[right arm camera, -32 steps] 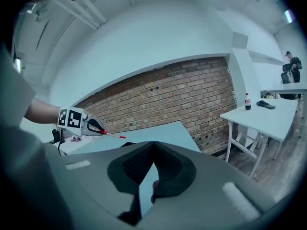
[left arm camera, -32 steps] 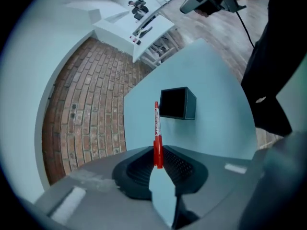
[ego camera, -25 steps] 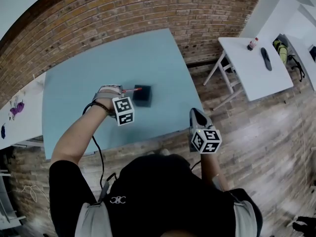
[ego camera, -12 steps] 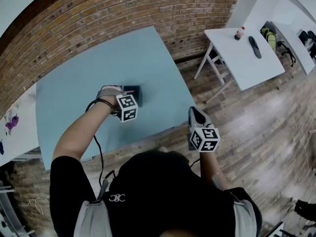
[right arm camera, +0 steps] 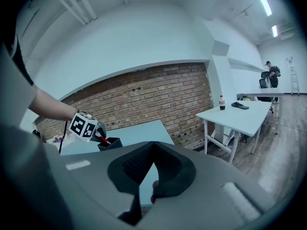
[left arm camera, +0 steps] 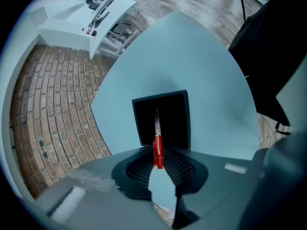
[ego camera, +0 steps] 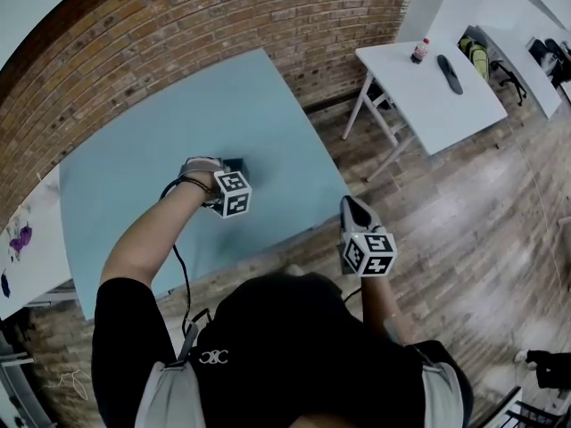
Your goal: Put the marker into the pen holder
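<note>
Marker (left arm camera: 157,138), pinched in the left gripper (left arm camera: 158,166) with jaws half-closed on it, had swung down over the pen holder (left arm camera: 160,96), tip aimed into its mouth; release looked close.

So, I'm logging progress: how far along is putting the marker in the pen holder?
Done: the left gripper has the red marker clamped. In hand: its tip points into the open black pen holder. Left: lower and release. The right gripper is shut, empty.
</note>
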A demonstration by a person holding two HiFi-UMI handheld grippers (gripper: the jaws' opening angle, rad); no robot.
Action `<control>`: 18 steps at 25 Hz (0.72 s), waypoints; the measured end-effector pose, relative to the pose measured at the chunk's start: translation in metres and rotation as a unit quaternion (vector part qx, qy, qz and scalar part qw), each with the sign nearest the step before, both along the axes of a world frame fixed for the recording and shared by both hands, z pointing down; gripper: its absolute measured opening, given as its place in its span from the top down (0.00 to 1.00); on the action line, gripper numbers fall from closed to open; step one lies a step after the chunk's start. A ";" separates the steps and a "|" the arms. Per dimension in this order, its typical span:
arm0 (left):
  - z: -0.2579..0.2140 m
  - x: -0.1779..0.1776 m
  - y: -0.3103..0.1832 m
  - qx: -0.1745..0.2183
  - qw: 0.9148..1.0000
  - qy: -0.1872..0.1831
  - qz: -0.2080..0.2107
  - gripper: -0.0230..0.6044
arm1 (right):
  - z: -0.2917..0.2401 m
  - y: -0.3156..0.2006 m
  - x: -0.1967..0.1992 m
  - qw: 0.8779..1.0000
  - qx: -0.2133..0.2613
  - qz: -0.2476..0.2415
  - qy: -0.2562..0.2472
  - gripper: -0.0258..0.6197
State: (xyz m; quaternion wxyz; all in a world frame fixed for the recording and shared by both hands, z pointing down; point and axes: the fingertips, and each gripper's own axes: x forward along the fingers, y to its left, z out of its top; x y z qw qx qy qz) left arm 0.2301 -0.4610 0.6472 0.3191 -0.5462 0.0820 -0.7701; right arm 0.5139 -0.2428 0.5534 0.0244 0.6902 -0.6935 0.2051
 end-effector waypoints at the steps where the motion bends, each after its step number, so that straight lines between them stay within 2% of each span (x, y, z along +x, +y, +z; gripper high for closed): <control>1: 0.001 -0.001 -0.001 -0.001 1.000 -0.003 0.000 0.85 | 0.001 0.001 0.000 1.000 -0.001 -0.001 -0.001 0.95; 9: 0.002 0.000 0.001 -0.012 1.000 -0.006 -0.006 0.84 | 0.002 -0.002 -0.007 1.000 -0.004 -0.015 0.006 0.95; 12: 0.000 -0.003 0.003 -0.020 1.000 -0.003 -0.014 0.78 | 0.002 -0.002 -0.009 1.000 -0.005 -0.020 0.008 0.95; 13: -0.002 -0.004 0.003 -0.022 1.000 -0.001 -0.017 0.75 | 0.002 -0.002 -0.009 1.000 -0.006 -0.020 0.008 0.95; 18: -0.019 -0.012 0.003 -0.014 0.999 0.033 -0.040 0.74 | 0.000 -0.008 -0.012 0.999 -0.006 -0.032 0.009 0.95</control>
